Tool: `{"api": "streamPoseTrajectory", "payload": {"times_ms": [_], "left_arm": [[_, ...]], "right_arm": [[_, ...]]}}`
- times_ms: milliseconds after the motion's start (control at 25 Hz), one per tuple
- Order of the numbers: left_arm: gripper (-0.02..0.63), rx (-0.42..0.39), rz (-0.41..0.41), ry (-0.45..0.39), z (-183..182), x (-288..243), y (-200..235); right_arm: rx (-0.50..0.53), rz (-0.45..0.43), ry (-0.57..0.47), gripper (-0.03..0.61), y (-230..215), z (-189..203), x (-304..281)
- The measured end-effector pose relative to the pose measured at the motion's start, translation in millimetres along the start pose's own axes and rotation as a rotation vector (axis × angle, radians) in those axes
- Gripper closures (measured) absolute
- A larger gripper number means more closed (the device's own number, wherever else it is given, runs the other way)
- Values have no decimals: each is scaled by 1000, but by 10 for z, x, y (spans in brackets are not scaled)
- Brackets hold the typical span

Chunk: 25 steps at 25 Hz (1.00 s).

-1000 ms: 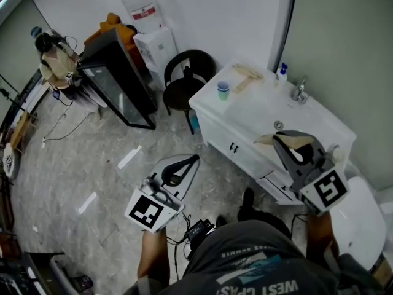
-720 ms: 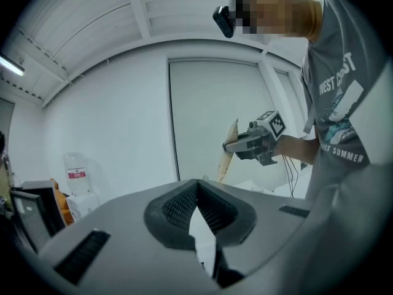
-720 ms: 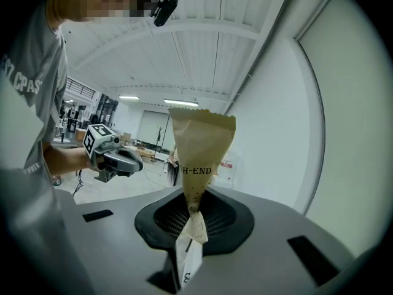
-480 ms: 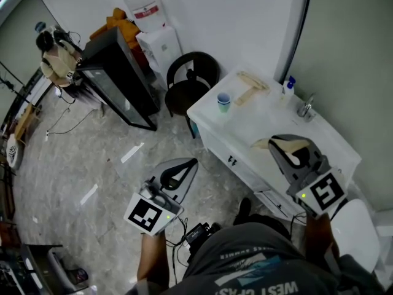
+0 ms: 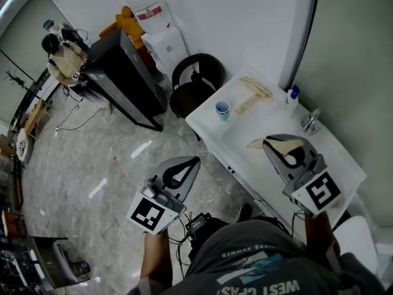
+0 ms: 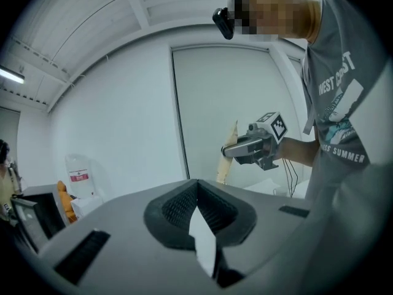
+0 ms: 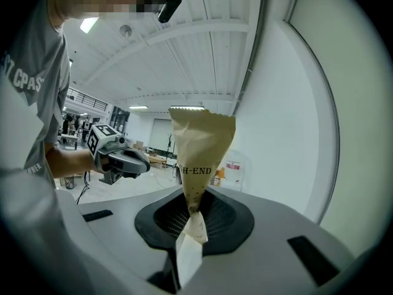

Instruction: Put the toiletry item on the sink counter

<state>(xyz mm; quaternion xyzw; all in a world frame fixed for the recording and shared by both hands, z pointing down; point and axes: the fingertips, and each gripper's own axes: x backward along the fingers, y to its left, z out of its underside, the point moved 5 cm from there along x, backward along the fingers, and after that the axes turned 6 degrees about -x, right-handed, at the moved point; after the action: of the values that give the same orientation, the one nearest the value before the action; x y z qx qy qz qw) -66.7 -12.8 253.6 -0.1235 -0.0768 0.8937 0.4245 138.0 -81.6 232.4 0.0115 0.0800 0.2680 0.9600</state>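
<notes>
The right gripper [image 7: 189, 241] has its fingers clenched on the narrow end of a tan paper sachet [image 7: 201, 155], held over the white sink tabletop [image 5: 245, 123]. The left gripper [image 6: 204, 244] has its fingers pressed together, empty, over the floor [image 5: 92, 158].

We read "H-END" in dark letters across the tan paper packet [image 7: 201, 155], seen in the right gripper view. The person's grey shirt [image 6: 344, 121] carries "WEST" and "SUMMER" in pale print. The red label [image 5: 150, 10] on the white dispenser [image 5: 166, 42] is too small for us to read.
</notes>
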Motion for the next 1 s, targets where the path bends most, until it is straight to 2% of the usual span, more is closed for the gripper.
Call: {"api": "streamPoseTrajectory", "payload": {"times_ms": [280,720,1000], "left_arm": [[611,-4,23,39,20,-355,73],[611,5,108,-9,162,-843,559],[611,20,124,-7,258,-966,904]], "right_arm": [[-41,-13,10,523,-253,187,-55],[-46,63,39,525,-512,210,-362],[-69,80,58,525,-659,210,-693]]}}
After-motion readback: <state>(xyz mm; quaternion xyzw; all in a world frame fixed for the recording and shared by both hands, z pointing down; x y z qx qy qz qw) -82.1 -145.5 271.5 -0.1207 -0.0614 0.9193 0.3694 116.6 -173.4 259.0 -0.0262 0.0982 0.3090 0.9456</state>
